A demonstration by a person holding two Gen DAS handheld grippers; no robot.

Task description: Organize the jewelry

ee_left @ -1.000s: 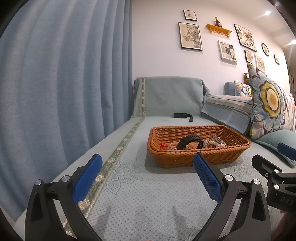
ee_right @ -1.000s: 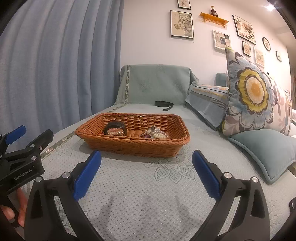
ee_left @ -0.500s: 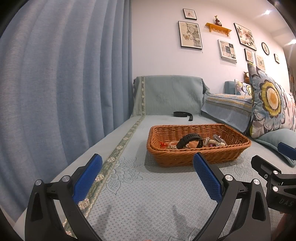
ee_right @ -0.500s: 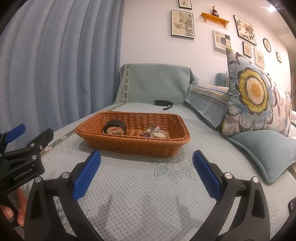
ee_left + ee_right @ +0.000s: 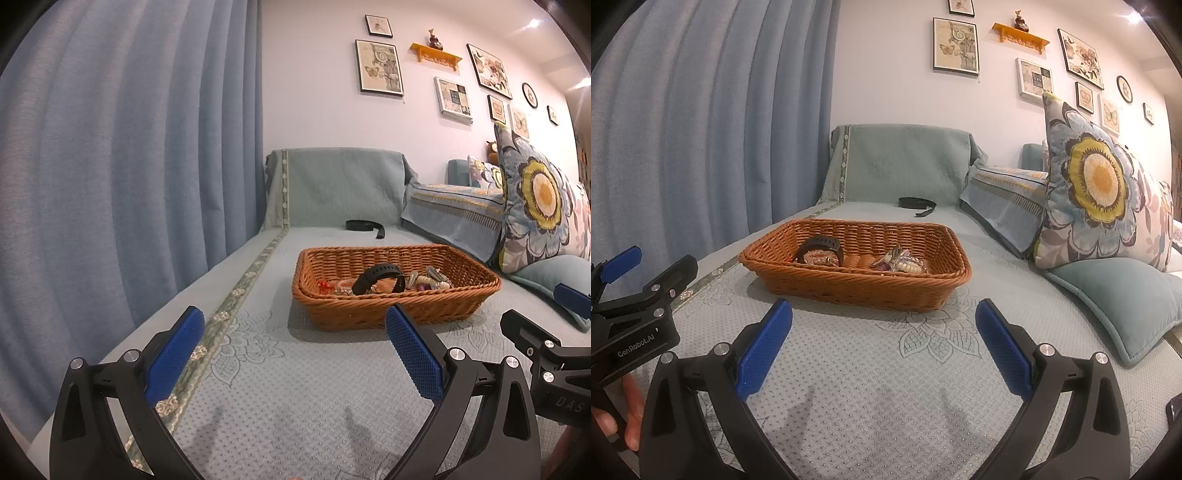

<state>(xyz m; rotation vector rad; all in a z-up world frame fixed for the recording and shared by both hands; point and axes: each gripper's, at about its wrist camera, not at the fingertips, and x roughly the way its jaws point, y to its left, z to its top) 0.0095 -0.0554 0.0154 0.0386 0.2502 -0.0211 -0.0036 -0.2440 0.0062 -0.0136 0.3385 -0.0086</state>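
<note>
A brown wicker basket (image 5: 388, 310) (image 5: 857, 284) sits on the sofa seat ahead of both grippers. Inside lie a black watch (image 5: 376, 277) (image 5: 822, 247), a pearl-like bracelet (image 5: 908, 264), hair clips (image 5: 430, 275) and a small red piece (image 5: 325, 285). A black strap (image 5: 364, 225) (image 5: 916, 203) lies on the seat behind the basket. My left gripper (image 5: 293, 339) is open and empty, short of the basket. My right gripper (image 5: 884, 334) is open and empty, short of the basket.
A blue curtain (image 5: 122, 177) hangs along the left. A flower cushion (image 5: 1097, 184) and a plain teal cushion (image 5: 1119, 299) lie at the right. The sofa armrest (image 5: 332, 184) stands behind. The quilted seat cover (image 5: 886, 387) stretches under both grippers.
Both grippers have stayed open and nearly still; the views have shifted only slightly.
</note>
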